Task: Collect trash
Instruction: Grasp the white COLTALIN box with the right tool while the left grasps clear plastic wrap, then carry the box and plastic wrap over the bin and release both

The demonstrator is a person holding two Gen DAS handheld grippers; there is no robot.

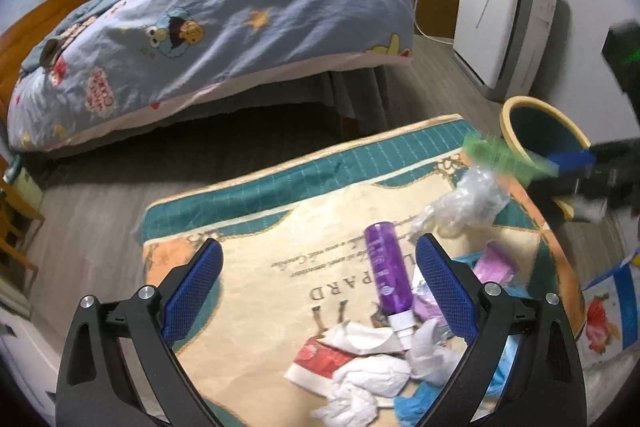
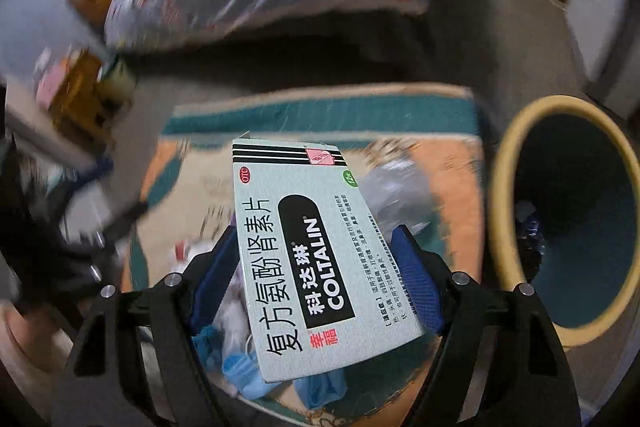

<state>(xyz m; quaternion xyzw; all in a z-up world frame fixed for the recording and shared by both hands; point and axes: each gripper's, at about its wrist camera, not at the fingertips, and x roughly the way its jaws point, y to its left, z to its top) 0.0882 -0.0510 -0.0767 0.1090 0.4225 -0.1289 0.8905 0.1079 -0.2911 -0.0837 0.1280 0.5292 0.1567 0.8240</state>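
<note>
My right gripper (image 2: 316, 259) is shut on a pale green Coltalin medicine box (image 2: 316, 259) and holds it above the rug, left of the yellow-rimmed bin (image 2: 508, 203). In the left wrist view the box (image 1: 504, 153) shows blurred at the bin's rim (image 1: 508, 107), with the right gripper (image 1: 576, 167) behind it. My left gripper (image 1: 320, 279) is open over the rug, above a purple spray bottle (image 1: 386, 275), white crumpled tissues (image 1: 368, 375), a red and white packet (image 1: 324, 359), clear crumpled plastic (image 1: 468, 203), purple wrappers (image 1: 496, 263) and blue masks (image 1: 412, 403).
The trash lies on a teal and cream rug (image 1: 280, 187) on a wood floor. A bed with a blue cartoon duvet (image 1: 240, 15) stands behind. A white air purifier (image 1: 496, 19) stands by the wall near the bin. A strawberry-print bag (image 1: 600, 315) lies at right.
</note>
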